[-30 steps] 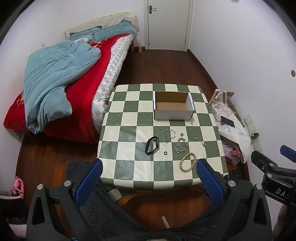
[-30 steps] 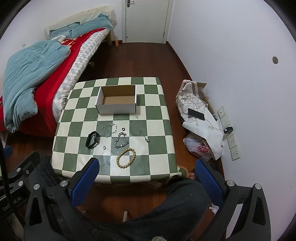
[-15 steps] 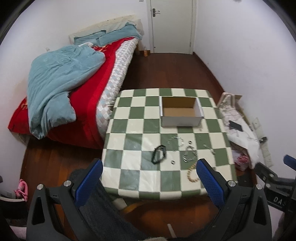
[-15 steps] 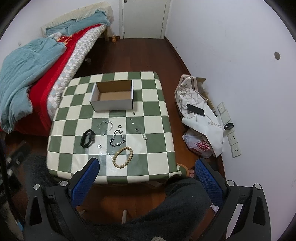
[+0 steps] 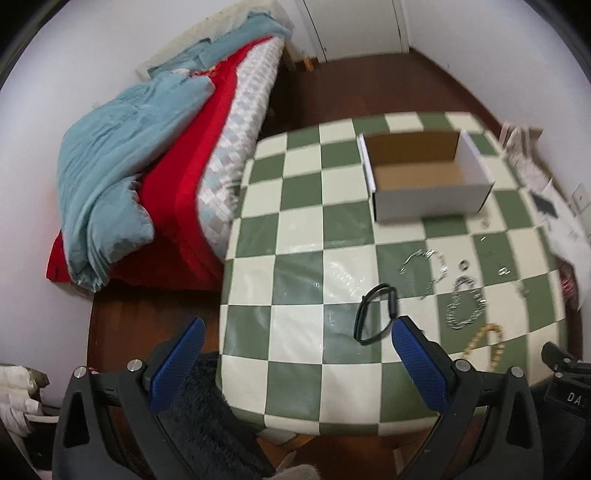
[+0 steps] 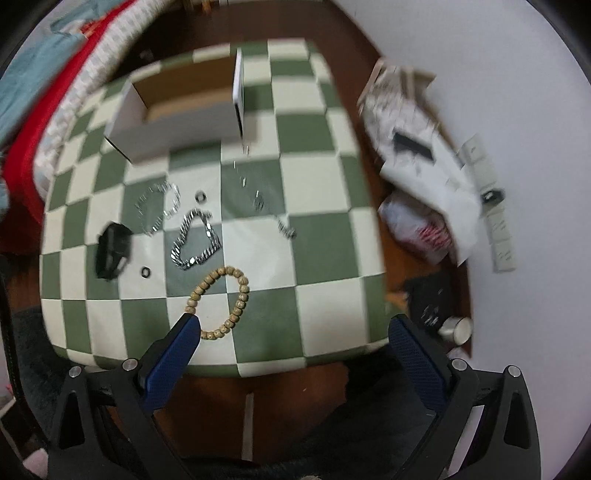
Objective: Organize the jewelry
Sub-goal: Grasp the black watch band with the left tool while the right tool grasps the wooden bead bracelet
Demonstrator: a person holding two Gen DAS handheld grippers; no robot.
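Observation:
Jewelry lies on a green-and-white checkered table (image 5: pixel 299 280). A black band (image 5: pixel 375 314) lies near my left gripper (image 5: pixel 295 343), which is open and empty above the table's near edge. A wooden bead bracelet (image 6: pixel 221 299) lies just ahead of my right gripper (image 6: pixel 295 343), also open and empty. A silver chain bracelet (image 6: pixel 195 240), a thinner silver chain (image 6: pixel 159 210), small rings (image 6: pixel 200 196) and small pieces (image 6: pixel 286 230) lie between. An open white cardboard box (image 5: pixel 424 177) stands at the table's far side and is empty; it also shows in the right wrist view (image 6: pixel 184 107).
A bed with a red cover and blue duvet (image 5: pixel 122 162) stands left of the table. White bags and papers with a phone (image 6: pixel 413 147) lie on the floor to the right by the wall. A closed door (image 5: pixel 354 26) is at the far end.
Both grippers have moved down and forward toward the table; the jewelry looms much larger. The left view has swung left, the right view has closed in on the bead bracelet. Nothing was grasped.

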